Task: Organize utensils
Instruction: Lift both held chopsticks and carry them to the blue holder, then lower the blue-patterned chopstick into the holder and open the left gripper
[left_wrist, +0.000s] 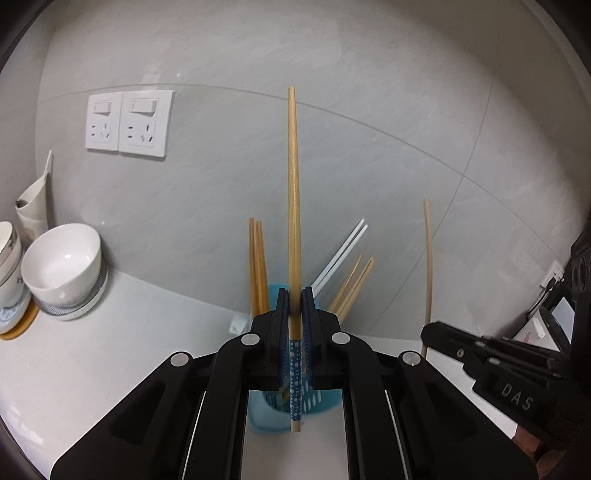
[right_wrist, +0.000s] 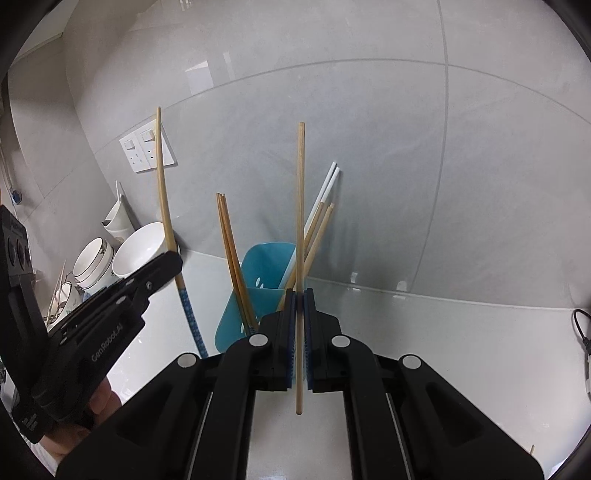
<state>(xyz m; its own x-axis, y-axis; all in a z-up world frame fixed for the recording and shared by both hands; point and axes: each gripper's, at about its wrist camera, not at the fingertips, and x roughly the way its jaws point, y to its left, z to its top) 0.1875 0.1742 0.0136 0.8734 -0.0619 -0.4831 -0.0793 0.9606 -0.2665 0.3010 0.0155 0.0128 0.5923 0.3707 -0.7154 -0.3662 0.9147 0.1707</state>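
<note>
My left gripper (left_wrist: 294, 299) is shut on a wooden chopstick with a blue dotted end (left_wrist: 293, 192), held upright over the blue utensil holder (left_wrist: 275, 413). My right gripper (right_wrist: 299, 295) is shut on a plain wooden chopstick (right_wrist: 300, 206), also upright, just in front of the blue utensil holder (right_wrist: 260, 273). The holder stands against the wall and holds several wooden chopsticks (right_wrist: 231, 243) and a white pair (right_wrist: 327, 188). The left gripper (right_wrist: 155, 273) with its chopstick shows at the left of the right wrist view. The right gripper (left_wrist: 439, 334) shows at the right of the left wrist view.
White bowls (left_wrist: 62, 266) are stacked on the white counter at the left, next to a white cup against the wall. Two wall sockets (left_wrist: 129, 123) sit on the grey tiled wall. A black cable (right_wrist: 581, 332) lies at the far right of the counter.
</note>
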